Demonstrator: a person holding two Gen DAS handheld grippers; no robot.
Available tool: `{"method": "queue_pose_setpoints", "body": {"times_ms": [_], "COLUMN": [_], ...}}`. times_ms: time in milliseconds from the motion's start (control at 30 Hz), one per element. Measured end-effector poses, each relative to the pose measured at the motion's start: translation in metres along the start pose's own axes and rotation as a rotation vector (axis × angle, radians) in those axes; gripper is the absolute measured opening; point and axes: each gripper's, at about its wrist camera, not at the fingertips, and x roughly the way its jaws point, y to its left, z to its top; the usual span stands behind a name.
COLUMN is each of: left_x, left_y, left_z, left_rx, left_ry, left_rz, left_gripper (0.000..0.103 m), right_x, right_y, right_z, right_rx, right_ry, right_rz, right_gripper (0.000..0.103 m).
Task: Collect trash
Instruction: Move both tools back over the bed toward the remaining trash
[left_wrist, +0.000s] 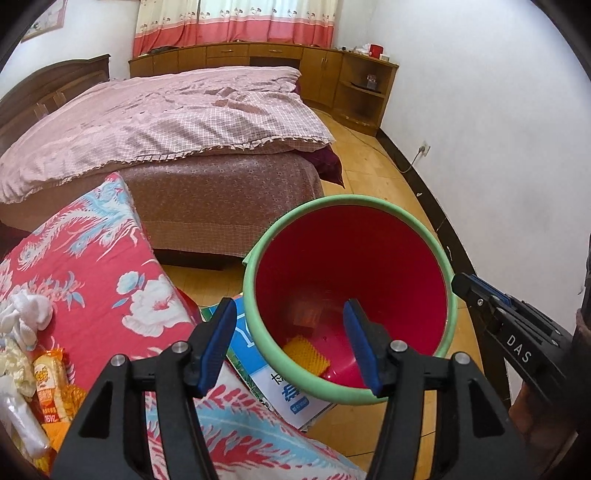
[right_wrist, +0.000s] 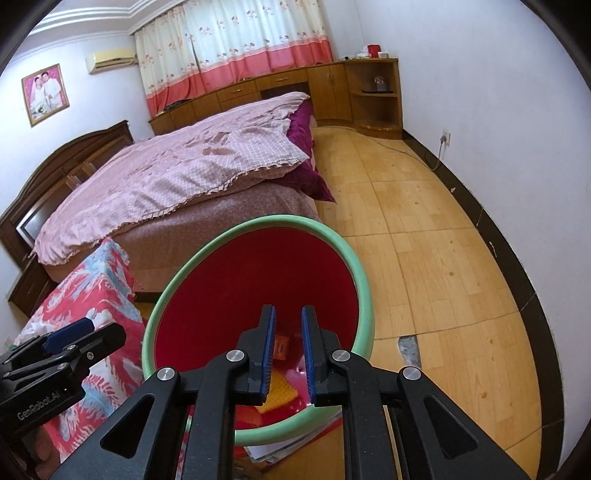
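The trash still to collect lies at the near left edge of the table, on its flowered cloth (left_wrist: 92, 280): an orange snack packet (left_wrist: 46, 384), a crumpled white tissue (left_wrist: 26, 314) and what looks like clear plastic wrap, though that corner is badly stretched. All of it should be light, soft and crinkly; the packet is slick, so pinching a flat edge or a bunched fold looks safest, and the tissue can be taken anywhere.

The red bin (left_wrist: 448, 295) with a green rim stands on the floor just beside the table, resting partly on a blue-and-white booklet (left_wrist: 273, 384). A yellow ridged piece (left_wrist: 306, 356) and other scraps already lie at its bottom.

The left hand-held gripper (left_wrist: 291, 343) hangs half open and empty, its fingers straddling the bin's near rim. The right hand-held gripper (right_wrist: 288, 354) is nearly closed, empty, over the bin's mouth.

The bed (left_wrist: 147, 122) lies beyond, well apart. Nothing blocks the trash; the cloth's folds could snag.
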Motion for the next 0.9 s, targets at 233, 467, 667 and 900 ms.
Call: {"method": "queue_pose_setpoints", "body": {"times_ms": [233,467,667,900], "left_x": [-0.021,-0.046,-0.070,-0.097], "left_y": [0.010,0.020,0.034,0.055], "left_z": [-0.006,-0.016,-0.026,-0.042], "left_rx": [-0.033,-0.058,-0.085,-0.131], "left_ry": [-0.024,-0.049,-0.074,-0.100], "left_rz": [0.008,0.017,0.039,0.074], "left_gripper": [0.060,0.060,0.060,0.060], "right_x": [-0.012,-0.034,-0.050,-0.068], "right_y": [0.010,0.026,0.042,0.061], "right_z": [-0.003,-0.008,-0.014,-0.020], "right_rx": [-0.014,-0.039,-0.066,-0.091], "right_ry": [-0.003,-0.034,-0.038,-0.046], "right_rz": [0.005,0.020,0.031,0.073], "right_gripper": [0.027,0.039,0.039,0.039]}}
